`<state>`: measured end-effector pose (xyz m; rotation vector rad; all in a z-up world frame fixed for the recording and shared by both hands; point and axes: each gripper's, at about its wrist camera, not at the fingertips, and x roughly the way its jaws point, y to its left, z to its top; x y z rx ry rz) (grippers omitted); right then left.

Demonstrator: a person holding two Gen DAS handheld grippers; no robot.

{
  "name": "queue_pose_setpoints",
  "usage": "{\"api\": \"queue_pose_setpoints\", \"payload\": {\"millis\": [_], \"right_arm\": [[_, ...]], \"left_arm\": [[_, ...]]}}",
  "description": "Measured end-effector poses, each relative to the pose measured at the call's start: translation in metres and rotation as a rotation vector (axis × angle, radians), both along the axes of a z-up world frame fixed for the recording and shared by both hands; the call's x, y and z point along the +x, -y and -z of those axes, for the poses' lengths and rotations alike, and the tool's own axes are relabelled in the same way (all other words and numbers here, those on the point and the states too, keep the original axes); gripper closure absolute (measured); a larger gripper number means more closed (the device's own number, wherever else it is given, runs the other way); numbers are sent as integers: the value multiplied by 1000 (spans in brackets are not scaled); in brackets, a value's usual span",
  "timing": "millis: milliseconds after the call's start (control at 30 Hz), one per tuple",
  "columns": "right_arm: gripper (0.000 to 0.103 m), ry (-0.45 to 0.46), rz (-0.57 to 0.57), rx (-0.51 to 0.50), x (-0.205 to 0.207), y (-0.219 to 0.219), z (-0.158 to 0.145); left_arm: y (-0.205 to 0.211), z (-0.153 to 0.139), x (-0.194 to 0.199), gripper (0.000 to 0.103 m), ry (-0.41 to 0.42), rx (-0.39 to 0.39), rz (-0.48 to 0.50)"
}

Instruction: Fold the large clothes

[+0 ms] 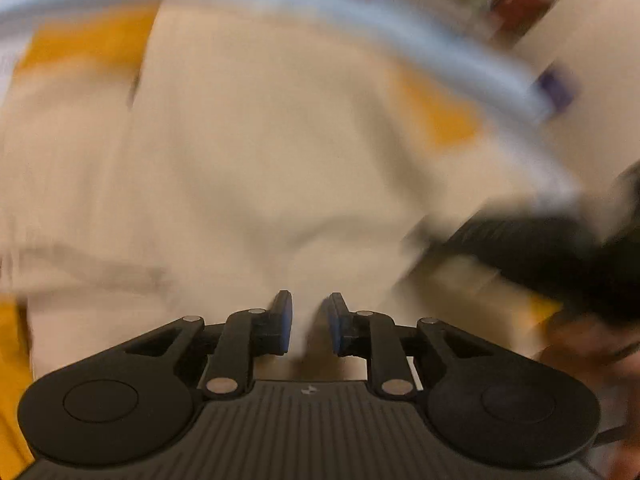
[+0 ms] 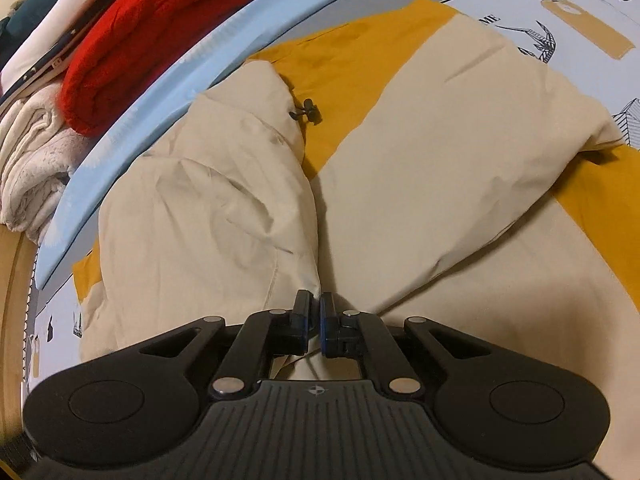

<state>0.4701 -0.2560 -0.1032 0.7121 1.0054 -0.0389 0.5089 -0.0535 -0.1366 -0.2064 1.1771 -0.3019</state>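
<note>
A cream and mustard-yellow jacket [image 2: 420, 152] lies spread on a bed with a printed sheet [image 2: 568, 12]. A black drawcord toggle [image 2: 307, 111] sits near its hood. My right gripper [image 2: 315, 312] is shut on a cream fold of the jacket at its near edge. In the blurred left wrist view the same jacket [image 1: 240, 160] fills the frame. My left gripper [image 1: 310, 322] has a bunch of cream fabric between its blue pads, which stand slightly apart around it. A dark shape at the right [image 1: 560, 264] looks like the other gripper.
A light blue bed edge [image 2: 192, 64] curves past the jacket. Beyond it lie a folded red garment [image 2: 168, 28], a fluffy white blanket [image 2: 32, 156] and other stacked clothes. A wooden frame [image 2: 12, 288] shows at the far left.
</note>
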Motion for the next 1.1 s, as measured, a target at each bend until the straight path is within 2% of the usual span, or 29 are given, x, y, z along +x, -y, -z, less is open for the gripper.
{"api": "queue_pose_setpoints", "payload": {"millis": [33, 100, 167, 200, 333, 400, 433, 500, 600, 633, 667, 733, 833, 900, 933, 1000, 1067, 1100], "right_arm": [[100, -1, 5, -6, 1, 2, -1], [86, 15, 23, -13, -1, 2, -9], [60, 58, 42, -20, -4, 4, -16], [58, 89, 42, -21, -4, 5, -20], [59, 133, 42, 17, -3, 10, -21], [74, 120, 60, 49, -2, 15, -14], [97, 119, 64, 66, -2, 17, -13], [101, 124, 108, 73, -4, 22, -12], [100, 103, 160, 38, -5, 26, -11], [94, 99, 178, 20, -5, 26, -11], [80, 98, 199, -4, -7, 27, -13], [63, 112, 218, -58, -10, 24, -19], [63, 194, 189, -120, -13, 16, -35], [63, 248, 152, -103, -12, 11, -40], [63, 250, 138, -80, -12, 10, -40], [63, 166, 142, -66, -8, 12, -30], [60, 48, 155, -129, -6, 16, -17], [58, 17, 170, -139, -7, 18, -12]], "left_arm": [[-3, 3, 0, 82, -2, -20, -19], [-12, -4, 4, 81, -22, -87, -67], [-23, -17, 6, 81, 17, -169, -83], [-28, -23, 6, 81, 37, -189, -95], [-53, -28, 5, 80, 81, -206, -194], [-62, -26, 1, 80, 83, -197, -232], [-65, -24, 1, 80, 80, -192, -246], [-68, -22, 2, 80, 62, -170, -262], [-65, -19, 0, 80, 34, -114, -248], [-71, -23, -1, 80, 49, -114, -245], [-70, -27, -3, 80, 74, -124, -230], [-70, -36, -6, 80, 113, -152, -204], [-60, -35, -5, 80, 110, -177, -182], [-57, -23, -6, 80, 53, -143, -183], [-56, -15, -6, 80, 8, -91, -181], [-57, -8, -9, 80, -19, -4, -182], [-56, -16, -11, 80, 25, 21, -181], [-53, -22, -12, 80, 63, 25, -167]]}}
